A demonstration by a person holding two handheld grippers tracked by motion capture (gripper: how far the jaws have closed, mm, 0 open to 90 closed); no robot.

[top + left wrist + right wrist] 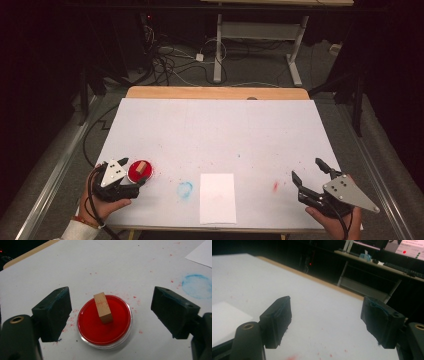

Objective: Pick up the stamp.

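The left hand-held gripper hovers wide open and empty astride the wooden stamp resting in the red ink pad, seemingly to grasp it, while the right hand-held gripper waits open, empty.

I am working in a dim room, its edges lying in near darkness. My bench is wearing a white cover, with a strip of bare wood showing along its far edge. Beyond it, a tangle of cables is trailing across the grey floor, and the white legs of another desk are standing there. A small red light is glowing in the dark.
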